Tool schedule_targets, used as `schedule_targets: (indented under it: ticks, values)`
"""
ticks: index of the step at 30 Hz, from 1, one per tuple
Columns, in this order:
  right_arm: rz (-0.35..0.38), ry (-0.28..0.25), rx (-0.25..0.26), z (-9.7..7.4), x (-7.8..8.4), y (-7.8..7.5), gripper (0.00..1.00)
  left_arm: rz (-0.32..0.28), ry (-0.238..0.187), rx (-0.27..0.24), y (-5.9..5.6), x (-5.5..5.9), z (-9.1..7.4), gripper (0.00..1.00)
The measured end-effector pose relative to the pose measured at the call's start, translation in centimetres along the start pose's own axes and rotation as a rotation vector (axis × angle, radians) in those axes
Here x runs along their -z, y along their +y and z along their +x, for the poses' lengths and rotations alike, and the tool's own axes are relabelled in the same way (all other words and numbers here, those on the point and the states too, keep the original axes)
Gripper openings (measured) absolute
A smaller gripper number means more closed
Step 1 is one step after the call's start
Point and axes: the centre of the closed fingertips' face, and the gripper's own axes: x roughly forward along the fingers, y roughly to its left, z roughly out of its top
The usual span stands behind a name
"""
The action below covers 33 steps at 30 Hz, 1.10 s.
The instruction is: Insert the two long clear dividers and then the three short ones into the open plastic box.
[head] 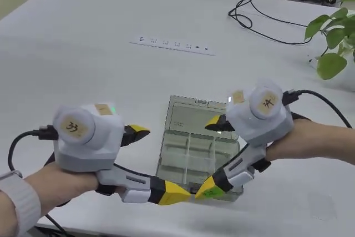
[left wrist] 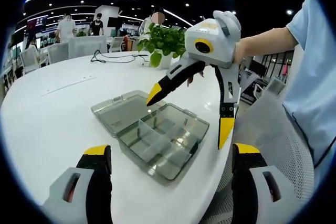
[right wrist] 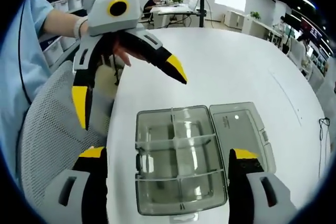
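The open plastic box [right wrist: 137, 153] is sitting at the near edge of the white counter [head: 83, 54], about midway along that edge. Its lid [right wrist: 239, 135] is lying flat on the counter, joined to the far side of the base. Clear dividers are standing upright inside the base. In the right gripper view, two long dividers [right wrist: 178, 141] are running across the full width of the base. Short dividers [right wrist: 175, 124] are crossing between them and the walls, splitting the base into a grid of compartments. The exact number of short pieces cannot be confirmed.

The left hand-held gripper [head: 158, 162] is hovering just left of the box with its jaws spread wide, gripping nothing. The right hand-held gripper [head: 211, 155] is hovering over the right part of the box, also spread wide and gripping nothing. Whether either yellow tip is touching the box cannot be told.

A white power strip [head: 172, 44] is lying towards the far edge of the counter. A black cable [head: 260, 23] and a green plant [head: 333, 43] are sitting near the far right corner.
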Motion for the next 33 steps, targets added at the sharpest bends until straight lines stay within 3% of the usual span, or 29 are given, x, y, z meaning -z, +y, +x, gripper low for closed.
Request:
schedule_targets:
  ticks: [9, 13, 15, 22, 33]
  values:
    - [0.053, -0.064, 0.062, -1.4, 0.5, -0.7, 1.00, 0.002, -0.007, -0.015, 0.4, 0.0, -0.5, 0.99]
    - [0.110, -0.068, 0.088, -2.7, 1.8, -0.9, 1.00, 0.003, -0.025, -0.016, 0.3, -0.2, -0.6, 1.00]
    - [0.125, -0.099, 0.112, -3.5, 2.1, -1.0, 1.00, 0.010, -0.021, -0.017, 0.3, -0.1, -0.7, 1.00]
    - [0.187, -0.094, 0.169, -6.1, 5.4, -1.1, 1.00, 0.026, -0.008, -0.009, -0.1, 0.2, -0.7, 1.00]
    - [0.227, -0.018, 0.226, -9.2, 10.2, -1.0, 1.00, 0.034, -0.005, -0.021, 0.4, 0.3, -1.0, 1.00]
